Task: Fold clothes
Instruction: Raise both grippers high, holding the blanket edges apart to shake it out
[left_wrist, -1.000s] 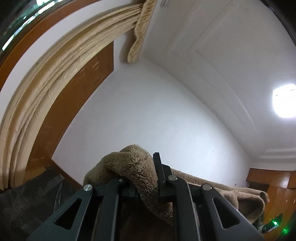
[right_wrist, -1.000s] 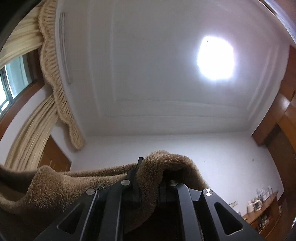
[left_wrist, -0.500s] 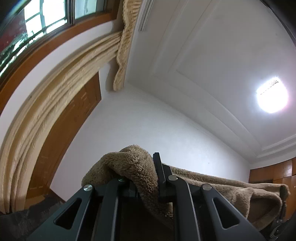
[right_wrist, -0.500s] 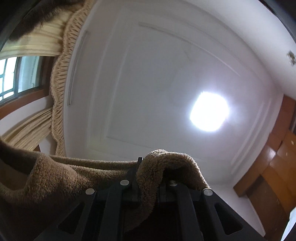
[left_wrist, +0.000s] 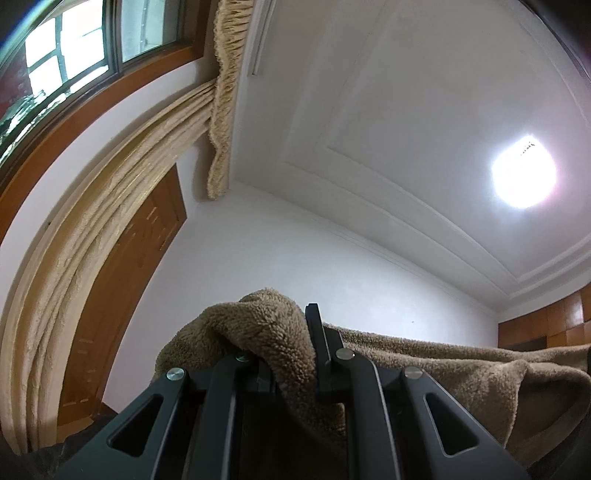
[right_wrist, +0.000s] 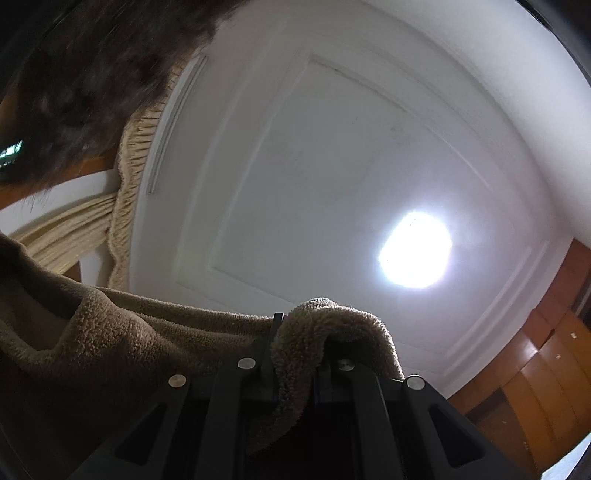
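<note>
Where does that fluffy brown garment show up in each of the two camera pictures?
Left wrist view: the brown fleece garment bunches at bottom centre in the left gripper and trails to the right edge.
Right wrist view: it humps at bottom centre in the right gripper and spreads to the left edge.
Shared landmark: the glowing ceiling light.

Probably a home: pleated curtains (left_wrist: 110, 221), wood-framed window (left_wrist: 92, 62), panelled ceiling (right_wrist: 332, 166).
</note>
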